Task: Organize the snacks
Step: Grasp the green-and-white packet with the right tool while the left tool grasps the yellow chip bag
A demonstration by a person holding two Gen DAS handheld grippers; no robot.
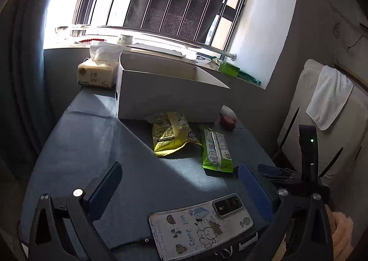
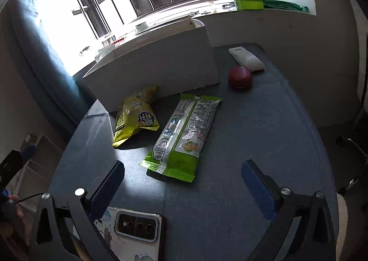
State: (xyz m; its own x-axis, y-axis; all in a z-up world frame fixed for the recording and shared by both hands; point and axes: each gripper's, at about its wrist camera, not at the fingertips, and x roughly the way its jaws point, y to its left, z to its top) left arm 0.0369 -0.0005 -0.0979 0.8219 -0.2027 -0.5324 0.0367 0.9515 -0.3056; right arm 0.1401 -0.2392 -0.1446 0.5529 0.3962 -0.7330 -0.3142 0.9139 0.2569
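Note:
A yellow snack bag point(image 1: 171, 133) point(image 2: 134, 114) lies on the blue-grey table against the front wall of an open white box point(image 1: 170, 97) point(image 2: 158, 65). To its right lies a long green snack pack point(image 1: 216, 149) point(image 2: 184, 136). My left gripper point(image 1: 180, 169) hovers open over the near table, short of both packs. My right gripper point(image 2: 182, 169) is open too, with the green pack's near end just ahead between its fingers point(image 2: 110, 185). The right gripper's tip point(image 1: 273, 170) shows at the right edge of the left wrist view.
A phone in a cartoon case point(image 1: 200, 224) point(image 2: 128, 231) lies on the near table with a cable plugged in. A red apple point(image 1: 227, 122) point(image 2: 240, 76) and a white remote point(image 2: 247, 58) sit right of the box. A tissue pack point(image 1: 96, 74) stands left of it, below the windowsill.

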